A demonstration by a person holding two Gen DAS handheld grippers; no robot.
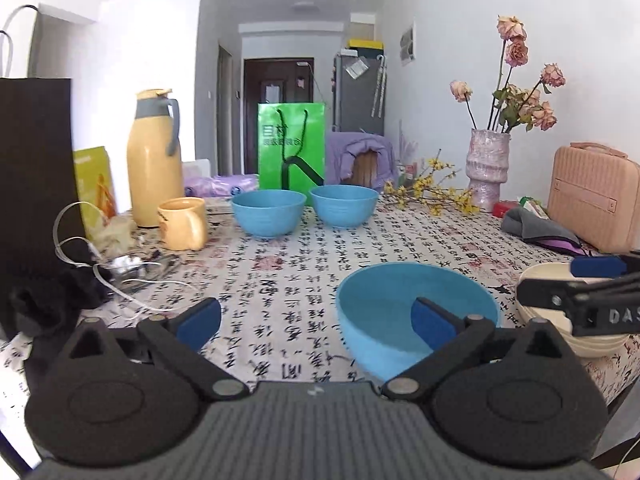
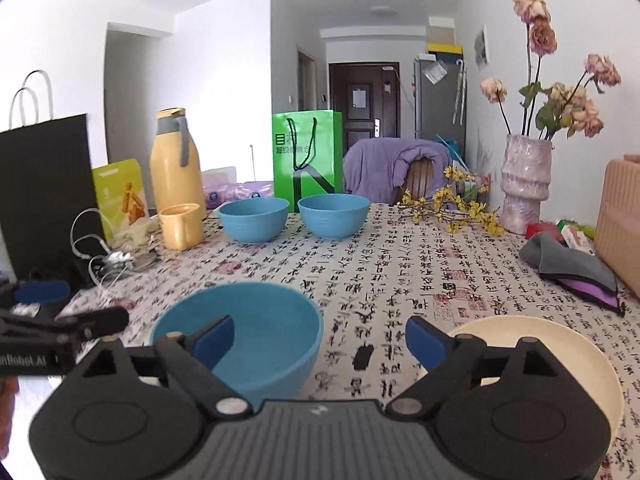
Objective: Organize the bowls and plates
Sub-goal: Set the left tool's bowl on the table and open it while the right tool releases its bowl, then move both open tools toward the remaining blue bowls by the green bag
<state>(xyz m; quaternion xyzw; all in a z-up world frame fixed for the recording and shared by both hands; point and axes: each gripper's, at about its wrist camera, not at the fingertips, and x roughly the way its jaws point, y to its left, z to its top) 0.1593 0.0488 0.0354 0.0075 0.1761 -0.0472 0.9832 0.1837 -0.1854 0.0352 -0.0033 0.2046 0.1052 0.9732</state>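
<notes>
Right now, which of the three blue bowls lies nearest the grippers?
The lone blue bowl beside the cream plates; the other two bowls sit together far back.

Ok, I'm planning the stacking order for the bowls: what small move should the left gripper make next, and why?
Probably ease the left gripper, which is open and holds nothing, rightward so its fingers straddle the rim of the near blue bowl. That bowl sits alone near the cream plates, apart from the two far blue bowls, so it looks like the one to gather first.
</notes>
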